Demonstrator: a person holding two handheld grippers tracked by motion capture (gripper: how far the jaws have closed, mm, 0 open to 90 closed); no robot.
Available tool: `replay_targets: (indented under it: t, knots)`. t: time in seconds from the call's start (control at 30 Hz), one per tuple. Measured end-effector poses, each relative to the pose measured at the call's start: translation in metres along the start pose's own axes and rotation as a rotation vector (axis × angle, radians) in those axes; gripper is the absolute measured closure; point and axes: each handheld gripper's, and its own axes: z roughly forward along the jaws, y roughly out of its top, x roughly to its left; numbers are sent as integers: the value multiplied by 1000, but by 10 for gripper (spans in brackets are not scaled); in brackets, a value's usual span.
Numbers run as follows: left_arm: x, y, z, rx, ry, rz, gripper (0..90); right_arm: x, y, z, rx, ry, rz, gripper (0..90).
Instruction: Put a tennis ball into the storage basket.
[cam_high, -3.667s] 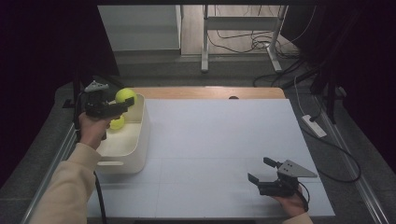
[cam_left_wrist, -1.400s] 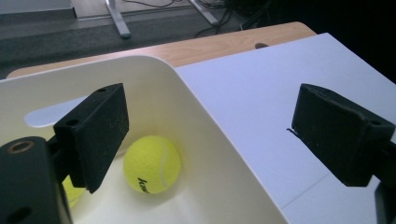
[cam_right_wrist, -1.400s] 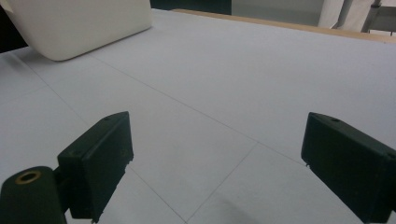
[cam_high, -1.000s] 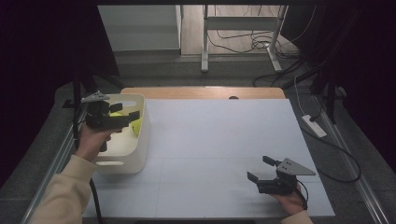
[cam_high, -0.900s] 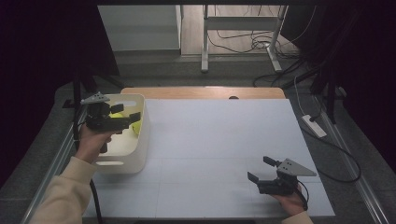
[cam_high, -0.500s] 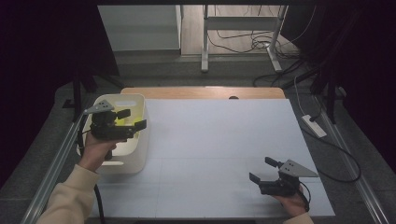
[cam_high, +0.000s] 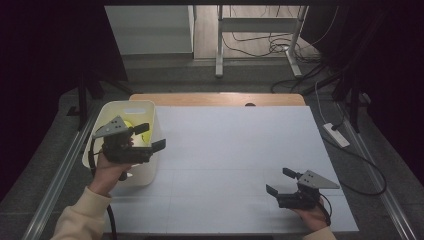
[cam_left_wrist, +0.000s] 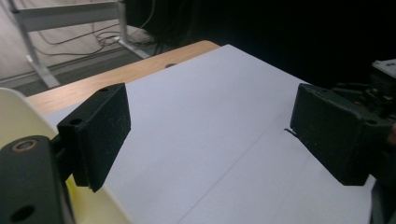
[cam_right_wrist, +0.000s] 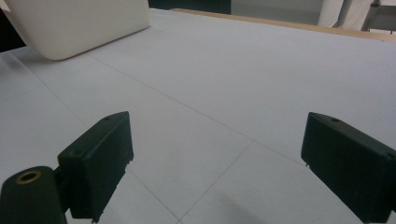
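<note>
High view: left tongs (cam_high: 150, 137) partly hide yellow ball (cam_high: 129, 126) in bin (cam_high: 142, 176).

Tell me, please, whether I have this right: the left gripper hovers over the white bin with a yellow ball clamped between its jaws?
Not quite. The left gripper does hover over the white bin, but its jaws are open with nothing between them, as the left gripper view shows. The yellow ball lies down inside the bin.

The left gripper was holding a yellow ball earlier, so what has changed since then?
The left gripper let the ball go into the white bin and drew back toward the person, its empty jaws just closing slightly. The right gripper and the bin stayed put.
</note>
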Motion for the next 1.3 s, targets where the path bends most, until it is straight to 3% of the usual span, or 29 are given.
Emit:
replay_targets:
  t: [0.53, 1.0, 1.13, 1.3]
  knots:
    - [-31, -18, 16, 4, -92, 34, 143, 3, 1, -1, 4, 3, -7, 93]
    - [-43, -42, 22, 19, -96, 43, 142, 3, 1, -1, 1, 3, -5, 93]
    - [-47, -50, 21, 21, -85, 83, 147, 4, 1, -1, 2, 3, -6, 93]
    - [-53, -59, 20, 23, -103, 116, 147, 3, 1, -1, 3, 2, -5, 93]
